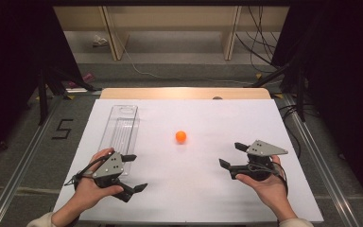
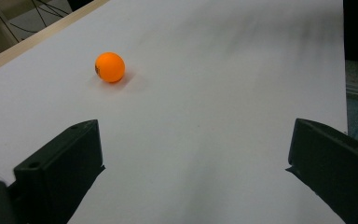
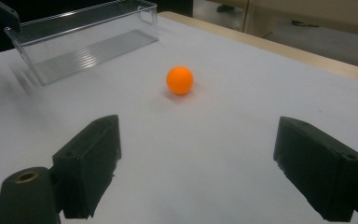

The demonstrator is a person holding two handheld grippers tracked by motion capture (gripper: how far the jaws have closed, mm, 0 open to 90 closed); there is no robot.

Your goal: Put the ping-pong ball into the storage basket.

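Observation:
An orange ball (image 1: 181,136) lies alone near the middle of the white table (image 1: 189,189). A clear plastic bin (image 1: 119,130), long and narrow, stands empty at the left. My left gripper (image 1: 135,172) rests at the front left, just below the bin's near end, open with nothing between its jaws. In the left gripper view the ball (image 2: 109,67) sits ahead and to the left of the left gripper (image 2: 193,149). My right gripper (image 1: 232,154) is at the front right, open and empty. The right gripper view has the right gripper (image 3: 198,154) aimed toward the ball (image 3: 180,80), with the bin (image 3: 86,39) beyond.
The white sheet lies on a wooden tabletop whose far edge (image 1: 184,92) shows. Dark floor, metal rails and cables surround the table. A wide stretch of bare surface lies between the two grippers.

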